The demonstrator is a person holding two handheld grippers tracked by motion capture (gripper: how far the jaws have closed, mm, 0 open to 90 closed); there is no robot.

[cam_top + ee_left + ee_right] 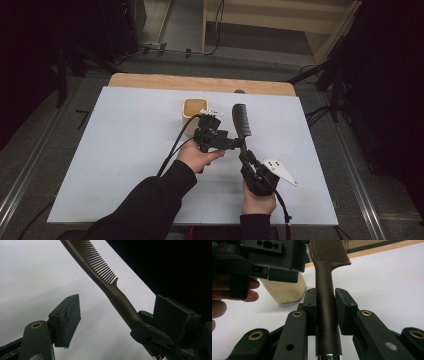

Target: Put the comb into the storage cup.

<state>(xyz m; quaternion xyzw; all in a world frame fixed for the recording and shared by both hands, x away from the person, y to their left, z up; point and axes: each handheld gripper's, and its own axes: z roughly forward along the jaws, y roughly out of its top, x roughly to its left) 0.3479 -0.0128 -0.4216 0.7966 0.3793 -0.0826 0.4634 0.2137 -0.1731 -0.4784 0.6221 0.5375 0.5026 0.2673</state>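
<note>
Nearest the person, the right tool (243, 150) is held in the right hand (258, 201) low on the white tabletop (125, 150), its grey three-cornered plate (281, 171) sticking out to the right. In the right gripper view its two black pads are pressed against either side of the handle of a dark brown plastic comb (328, 290), so this tool is clamped on the comb. The handle rises straight up between the pads, with a shiny metal end showing at the bottom edge, and the toothed part spreads out above.

In the high view the comb (241, 120) reaches forward and away from the right tool, its toothed head lying over the middle of the tabletop.

Just left of it, the left tool (235, 144) is gripped by the left hand (197, 157), a black sleeve (150, 205) running back to the bottom edge. In the left gripper view its jaws stand wide apart with bare tabletop between them; the comb (110, 287) crosses slantwise near the right-hand jaw, its handle ending in the other tool's clamp, and neither pad (71, 320) touches it. This tool is open.

Farther off, a small cream-coloured square container (192, 109) stands just beyond the left tool, near the far middle of the tabletop. Behind it runs the tabletop's bare wooden edge (200, 82).
</note>
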